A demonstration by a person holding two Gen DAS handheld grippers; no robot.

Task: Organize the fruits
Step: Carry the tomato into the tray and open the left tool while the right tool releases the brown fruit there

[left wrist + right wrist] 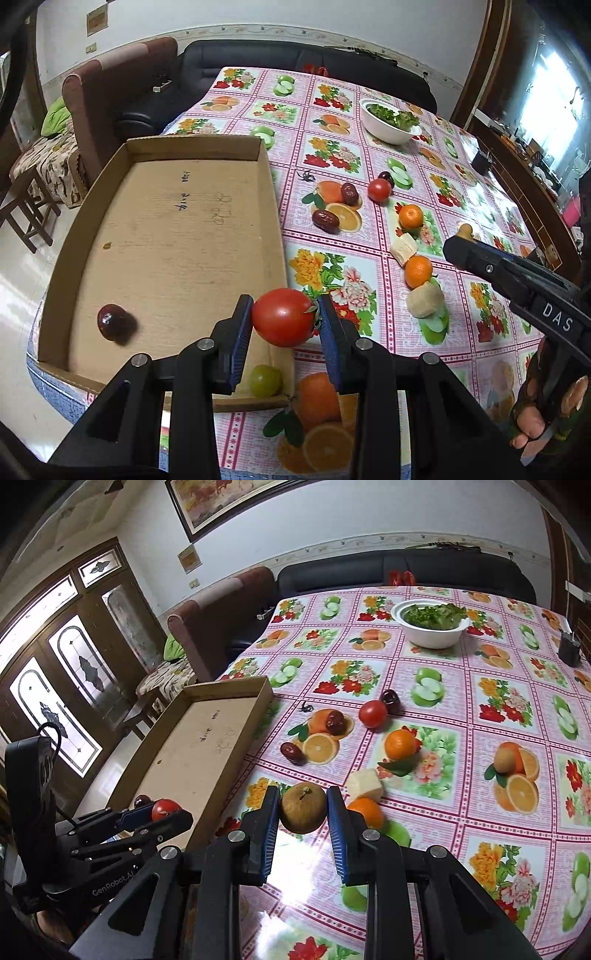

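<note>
Black sofa [406,574], brown armchair [122,85] (white walls)

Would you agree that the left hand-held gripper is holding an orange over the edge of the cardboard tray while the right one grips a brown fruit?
Not quite: the left hand-held gripper holds a red tomato, not an orange, as the left wrist view shows. It is indeed over the edge of the cardboard tray, and the right hand-held gripper does grip a brown fruit.

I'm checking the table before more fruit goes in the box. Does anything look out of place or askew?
The cardboard box overhangs the table's left edge, its far corner over the floor. A small black spider-like thing lies on the cloth by the jujubes; too small to tell what it is.
</note>
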